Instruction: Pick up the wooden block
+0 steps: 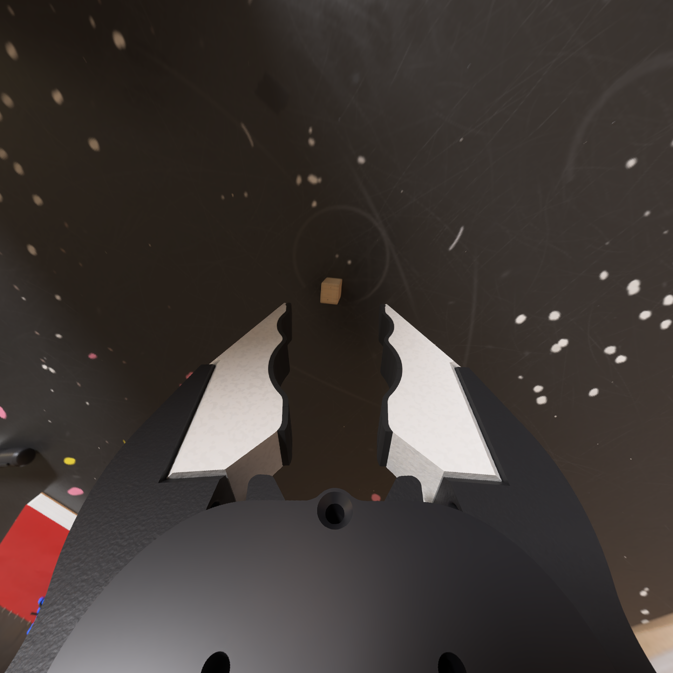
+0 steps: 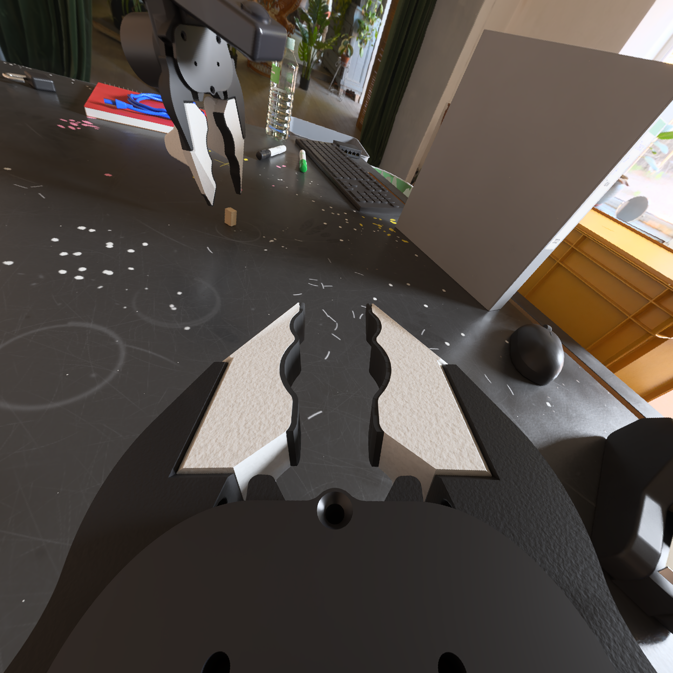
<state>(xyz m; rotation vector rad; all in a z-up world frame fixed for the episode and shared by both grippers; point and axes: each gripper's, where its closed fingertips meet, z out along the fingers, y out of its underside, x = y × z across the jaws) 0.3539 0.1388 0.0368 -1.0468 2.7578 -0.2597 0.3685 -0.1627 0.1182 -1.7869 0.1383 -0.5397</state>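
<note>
Jaws apart and empty on our left gripper [image 1: 335, 306], pointing down at the wooden block [image 1: 331, 290], which sits on the dark speckled table [image 1: 510, 218] just beyond the fingertips, frame centre. Our right gripper [image 2: 335, 307], jaws likewise apart, hangs over bare table; block [image 2: 230, 216] upper left, mouse [image 2: 535, 358] at right.

Bare, paint-flecked dark tabletop [image 2: 255, 364] rings the wooden block [image 2: 230, 216] on every side, the left gripper [image 2: 223, 196] hanging spread just above it; markers [image 2: 271, 152], keyboard [image 2: 349, 174] and bottle [image 2: 280, 98] crowd the far right; a grey panel [image 2: 510, 182] walls the right.
</note>
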